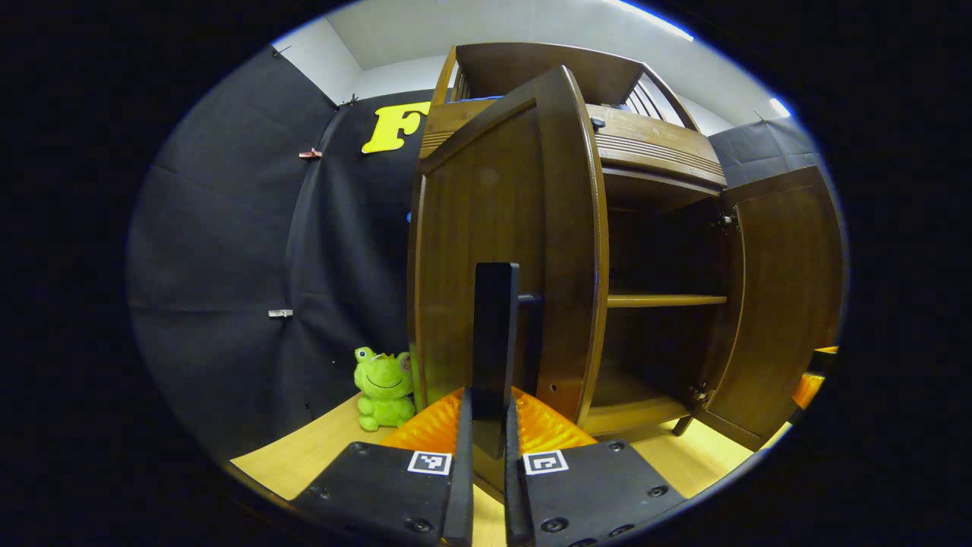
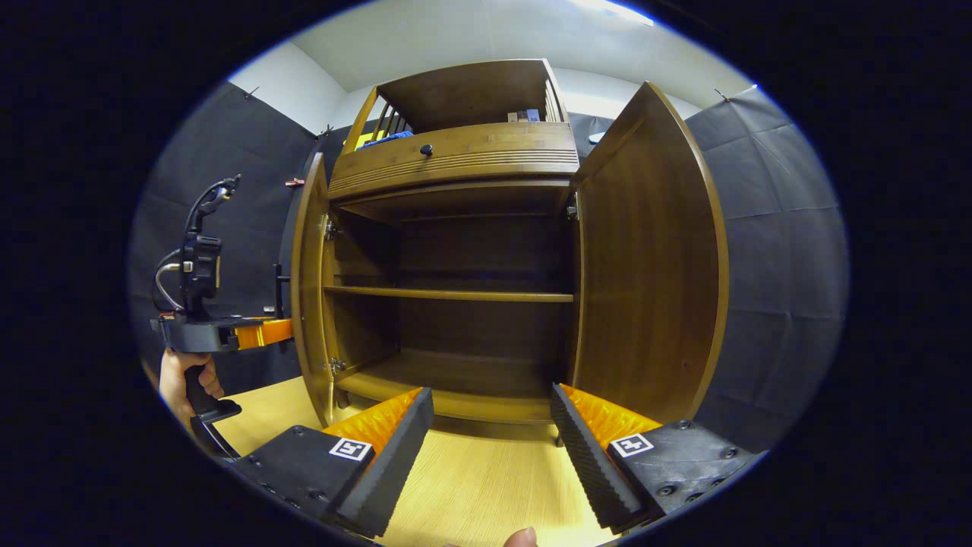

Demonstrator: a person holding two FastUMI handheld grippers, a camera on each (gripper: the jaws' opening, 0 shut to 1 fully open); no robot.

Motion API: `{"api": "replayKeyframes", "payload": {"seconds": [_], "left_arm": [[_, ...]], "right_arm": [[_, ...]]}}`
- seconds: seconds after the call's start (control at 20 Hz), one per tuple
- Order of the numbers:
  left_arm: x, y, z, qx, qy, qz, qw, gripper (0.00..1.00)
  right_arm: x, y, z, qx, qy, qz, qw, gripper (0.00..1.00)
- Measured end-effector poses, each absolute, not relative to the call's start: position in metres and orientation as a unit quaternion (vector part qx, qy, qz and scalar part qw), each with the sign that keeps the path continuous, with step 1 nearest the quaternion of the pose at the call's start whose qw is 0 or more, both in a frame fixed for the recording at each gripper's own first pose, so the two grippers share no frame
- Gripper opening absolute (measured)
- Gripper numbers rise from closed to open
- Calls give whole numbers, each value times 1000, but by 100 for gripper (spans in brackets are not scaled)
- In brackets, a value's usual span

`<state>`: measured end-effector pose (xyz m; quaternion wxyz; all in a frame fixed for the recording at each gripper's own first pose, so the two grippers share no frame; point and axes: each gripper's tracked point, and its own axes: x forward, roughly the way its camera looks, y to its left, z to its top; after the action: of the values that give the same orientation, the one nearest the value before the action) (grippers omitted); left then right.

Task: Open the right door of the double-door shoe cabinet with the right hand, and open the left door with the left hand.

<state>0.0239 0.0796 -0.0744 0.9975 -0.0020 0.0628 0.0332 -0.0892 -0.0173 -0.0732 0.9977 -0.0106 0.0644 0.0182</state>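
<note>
The brown wooden shoe cabinet (image 2: 456, 159) stands with both doors swung out, baring an empty shelf (image 2: 448, 294). In the left gripper view, my left gripper (image 1: 487, 410) is shut on the upright black handle (image 1: 495, 319) of the left door (image 1: 486, 205), which is close in front of the camera. The right door (image 1: 782, 304) hangs wide behind it. In the right gripper view, my right gripper (image 2: 490, 399) is open and holds nothing, low in front of the cabinet's middle. The right door (image 2: 645, 266) is to its right. The left door (image 2: 307, 289) is edge-on, with the left gripper (image 2: 228, 330) on it.
A green frog plush (image 1: 383, 387) sits on the light wooden floor (image 2: 471, 486) by the cabinet's left side. A drawer with a round knob (image 2: 427, 150) tops the cabinet. A hand (image 2: 182, 380) grips the left tool. Black cloth walls close in both sides.
</note>
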Motion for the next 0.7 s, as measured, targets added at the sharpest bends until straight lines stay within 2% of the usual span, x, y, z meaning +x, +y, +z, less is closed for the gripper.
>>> {"api": "replayKeyframes", "payload": {"seconds": [0.7], "left_arm": [[-9, 154, -71, -12, 58, 72, 996, 10]], "right_arm": [[-79, 5, -79, -21, 67, 20, 997, 98]]}}
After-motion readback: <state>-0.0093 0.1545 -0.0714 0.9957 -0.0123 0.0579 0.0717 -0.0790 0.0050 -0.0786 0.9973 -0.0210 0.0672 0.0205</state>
